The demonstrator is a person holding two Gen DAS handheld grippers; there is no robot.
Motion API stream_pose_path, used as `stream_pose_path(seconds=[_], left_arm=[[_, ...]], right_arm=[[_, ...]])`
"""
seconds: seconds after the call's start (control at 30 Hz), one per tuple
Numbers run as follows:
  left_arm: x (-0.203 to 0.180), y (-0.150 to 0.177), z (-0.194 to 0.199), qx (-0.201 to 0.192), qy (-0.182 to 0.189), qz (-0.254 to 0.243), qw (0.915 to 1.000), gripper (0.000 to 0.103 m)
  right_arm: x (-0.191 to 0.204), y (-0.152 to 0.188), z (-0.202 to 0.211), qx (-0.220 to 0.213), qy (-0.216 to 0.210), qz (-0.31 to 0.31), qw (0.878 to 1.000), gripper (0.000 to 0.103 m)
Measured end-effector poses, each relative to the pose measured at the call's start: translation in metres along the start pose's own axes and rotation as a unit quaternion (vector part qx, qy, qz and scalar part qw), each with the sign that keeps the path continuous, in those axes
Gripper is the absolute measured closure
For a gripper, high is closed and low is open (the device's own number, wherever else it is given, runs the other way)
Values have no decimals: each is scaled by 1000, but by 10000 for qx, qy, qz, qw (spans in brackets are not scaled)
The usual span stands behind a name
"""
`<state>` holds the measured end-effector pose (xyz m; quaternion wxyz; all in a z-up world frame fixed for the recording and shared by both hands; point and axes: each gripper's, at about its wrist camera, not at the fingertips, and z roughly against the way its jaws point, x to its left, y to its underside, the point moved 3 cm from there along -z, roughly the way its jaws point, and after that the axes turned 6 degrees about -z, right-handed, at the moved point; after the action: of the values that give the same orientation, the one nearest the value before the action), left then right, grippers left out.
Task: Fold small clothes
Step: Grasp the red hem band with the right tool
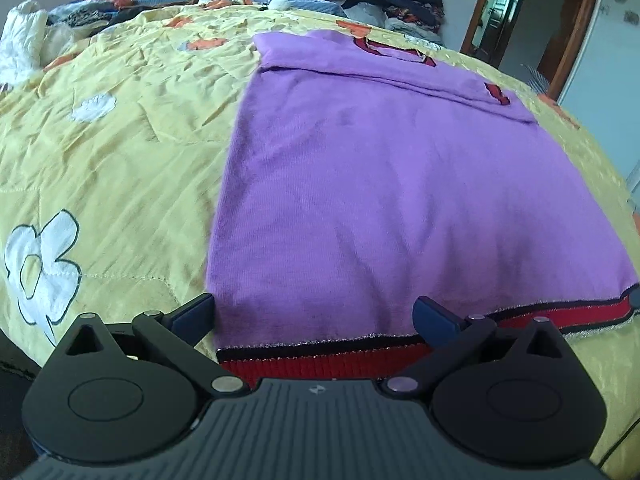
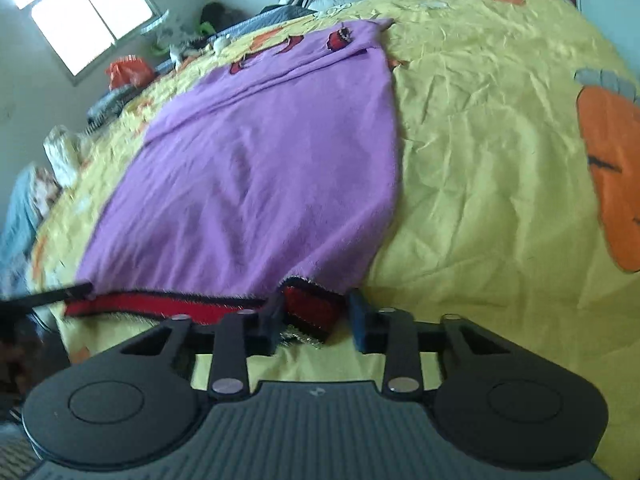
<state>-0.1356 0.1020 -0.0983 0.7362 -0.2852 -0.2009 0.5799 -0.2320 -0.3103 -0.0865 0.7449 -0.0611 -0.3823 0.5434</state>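
**Uneven lift risk at the hem**

The sweater (image 1: 400, 184) lies flat on the bed (image 1: 120, 128), sleeves already folded in. Your right tongs (image 2: 316, 318) pinch only the red hem (image 2: 310, 308) corner; that shallow bite may slip or catch one layer. Your left tongs (image 1: 316, 318) stand released, straddling the other hem corner. Lift now and the fold skews.

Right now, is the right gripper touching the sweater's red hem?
Touching: the right wrist view shows the right gripper with the red hem bunched between its fingers.
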Motion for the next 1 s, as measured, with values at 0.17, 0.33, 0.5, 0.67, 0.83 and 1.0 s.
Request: stream_pose_path(seconds=[0.17,0.33,0.5,0.67,0.83,1.0], left_arm=[[1,0,1,28,32,-42,10000,0],[2,2,0,29,-40,-128,9999,0],[-1,2,-1,47,-123,-278,9995,0],[4,-1,-2,58,-131,-127,9998,0],[2,-3,-6,77,-270,-162,9995,0],[2,-3,-6,38,-309,-121,9994,0]], right_arm=[[11,-2,12,-45,221,290,9993,99],[12,-7,34,-61,878,583,9944,98],[4,-6,30,-6,1107,515,9925,98],[25,-14,11,-318,793,730,9937,98],[42,-11,-25,-38,760,1168,9902,99],[25,-10,-9,-98,1373,1253,9825,99]])
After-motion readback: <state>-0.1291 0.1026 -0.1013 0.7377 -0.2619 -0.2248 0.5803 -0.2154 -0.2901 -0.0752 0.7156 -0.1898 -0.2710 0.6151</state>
